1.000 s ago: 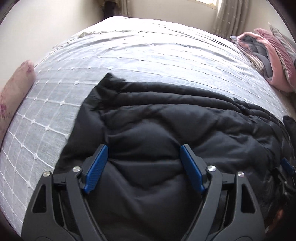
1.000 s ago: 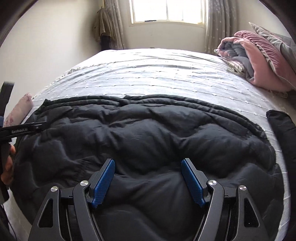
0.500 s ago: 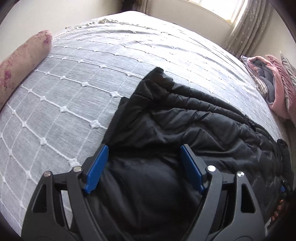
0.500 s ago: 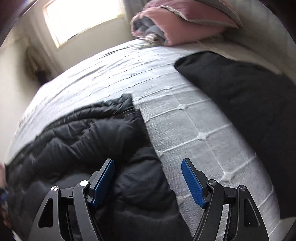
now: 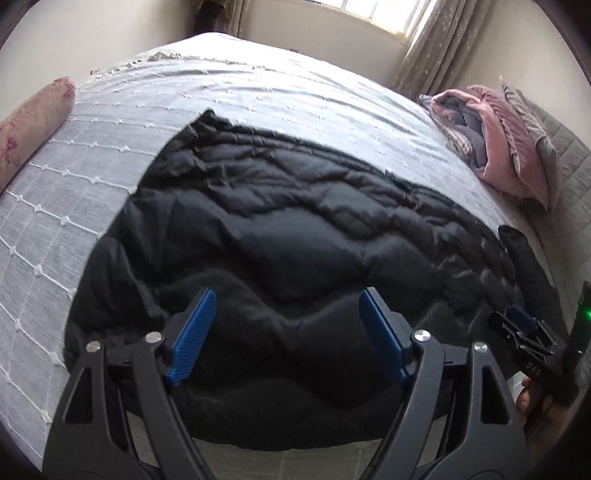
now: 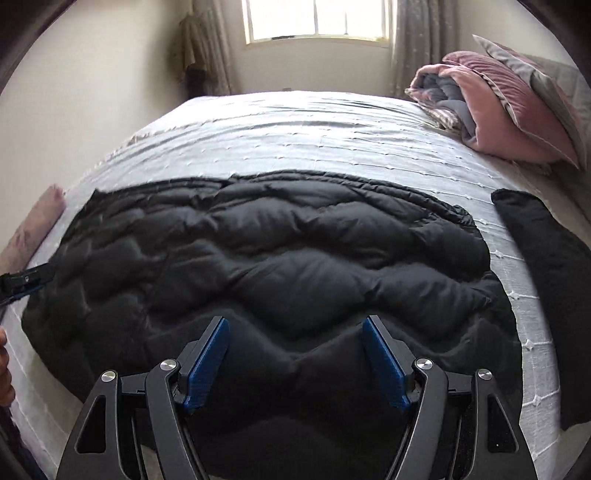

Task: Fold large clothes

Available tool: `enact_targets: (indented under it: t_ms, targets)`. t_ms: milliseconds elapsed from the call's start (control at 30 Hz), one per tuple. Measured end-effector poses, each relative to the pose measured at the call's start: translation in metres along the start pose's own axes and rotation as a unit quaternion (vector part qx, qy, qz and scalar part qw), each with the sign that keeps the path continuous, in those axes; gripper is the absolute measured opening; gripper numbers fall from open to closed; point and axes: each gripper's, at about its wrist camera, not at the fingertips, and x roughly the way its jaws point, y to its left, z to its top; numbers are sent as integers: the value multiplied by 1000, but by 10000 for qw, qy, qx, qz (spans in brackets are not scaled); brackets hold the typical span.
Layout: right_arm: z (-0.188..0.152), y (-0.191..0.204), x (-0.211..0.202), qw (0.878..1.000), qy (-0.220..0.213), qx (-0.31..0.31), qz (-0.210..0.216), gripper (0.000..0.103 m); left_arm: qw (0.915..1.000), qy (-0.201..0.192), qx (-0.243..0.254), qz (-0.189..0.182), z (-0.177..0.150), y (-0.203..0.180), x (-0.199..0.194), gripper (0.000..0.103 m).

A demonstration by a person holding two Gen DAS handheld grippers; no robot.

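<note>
Lying spread across the near half of the bed [image 6: 295,122], a black quilted puffer coat [image 6: 280,266] is flat on the pale grey tufted bedspread, its padded channels running in wavy bands. Seen from the right wrist, the coat fills the centre, its far hem toward 12 o'clock and its near edge toward 6 o'clock. The right gripper [image 6: 295,358] hangs over the coat's near part with its blue pads spread wide, nothing between them and no pad pressing the fabric. The left gripper [image 5: 287,328] hangs likewise over the coat nearer its left end, pads spread apart and empty. A second dark garment [image 6: 546,280] lies on the bedspread at 3 o'clock, just apart from the coat. A folded pink and grey blanket [image 6: 491,110] with a grey cushion is piled at 2 o'clock near the curtain. A floral pink bolster [image 5: 31,122] sits at the bed's edge at 10 o'clock in the left wrist view. A window [image 6: 317,18] is at 12 o'clock beyond the bed.
</note>
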Motion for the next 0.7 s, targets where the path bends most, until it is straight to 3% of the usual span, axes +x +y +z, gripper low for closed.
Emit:
enact_targets:
  t_ms: [100,267,433,600,700]
  targets:
    - [-10,-2,4,9996,85,-58,-245,75,9988,10,58,489,-5,12,18,80]
    - [-16,-64,9,9970,246,558,-468,75,9988,-23,-300,382,2,46,16,80]
    - [-26,-123,6,9870,406,1400,-677,75,9978,-131,-551,356,4,71,-2,80]
    - [-27,-142,0,9776,589,1741,-1028,75,9934,-329,-1041,364,-2,110,-35,80]
    - [-25,-139,-18,9773,380,1748,-1138,75,9856,-302,-1644,259,-13,142,-47,80]
